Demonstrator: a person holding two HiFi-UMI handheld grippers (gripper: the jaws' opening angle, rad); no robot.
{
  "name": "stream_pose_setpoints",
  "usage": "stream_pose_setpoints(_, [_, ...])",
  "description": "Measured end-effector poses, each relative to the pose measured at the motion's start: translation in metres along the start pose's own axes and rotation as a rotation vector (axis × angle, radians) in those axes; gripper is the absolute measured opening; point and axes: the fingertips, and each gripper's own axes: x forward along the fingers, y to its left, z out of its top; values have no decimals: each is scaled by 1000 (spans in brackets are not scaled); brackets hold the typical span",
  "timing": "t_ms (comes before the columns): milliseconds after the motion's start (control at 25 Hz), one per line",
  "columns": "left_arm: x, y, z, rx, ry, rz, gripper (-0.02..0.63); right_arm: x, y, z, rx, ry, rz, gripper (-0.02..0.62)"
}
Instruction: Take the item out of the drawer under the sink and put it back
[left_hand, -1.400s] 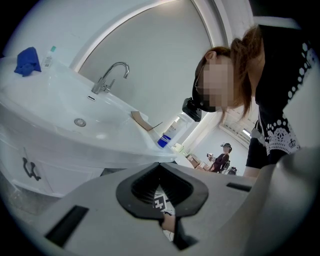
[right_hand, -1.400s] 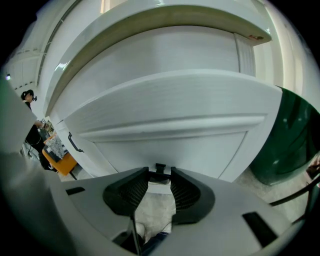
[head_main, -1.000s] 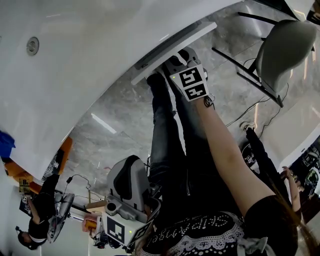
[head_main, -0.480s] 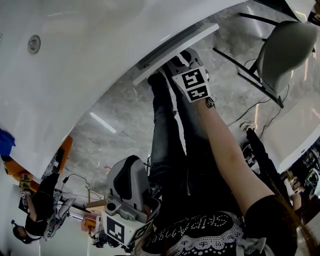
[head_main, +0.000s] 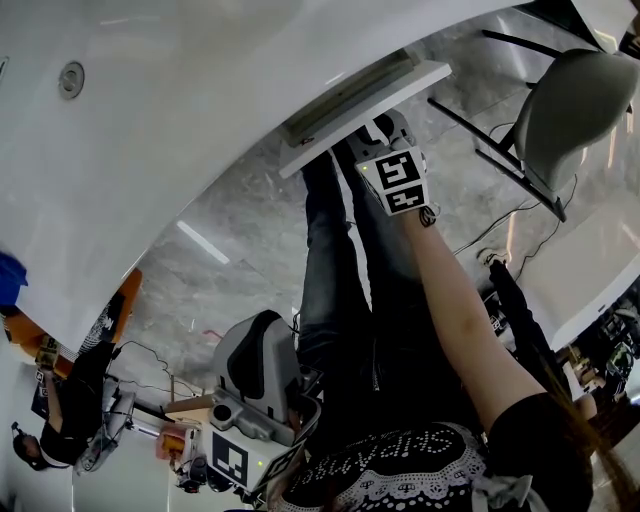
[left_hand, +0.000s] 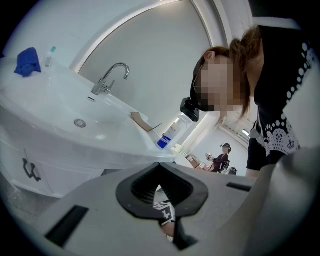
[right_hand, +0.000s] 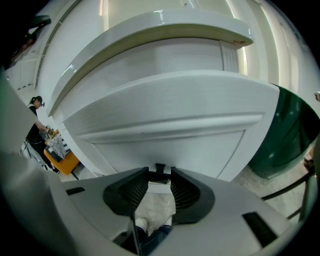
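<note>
Since the right gripper's jaws are pinched on the little dark handle by their tips only, a crooked pull could pop it loose or jam the drawer under the sink. Left gripper has its jaws together on nothing. Count: two grippers, one handle, one drawer. No item shows anywhere, so I'd guess it's inside.
</note>
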Motion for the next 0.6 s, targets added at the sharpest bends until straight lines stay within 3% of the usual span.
stream_pose_setpoints(600, [2,-1,2,0,3,8,5,-16,5,-12,8,9,2,147])
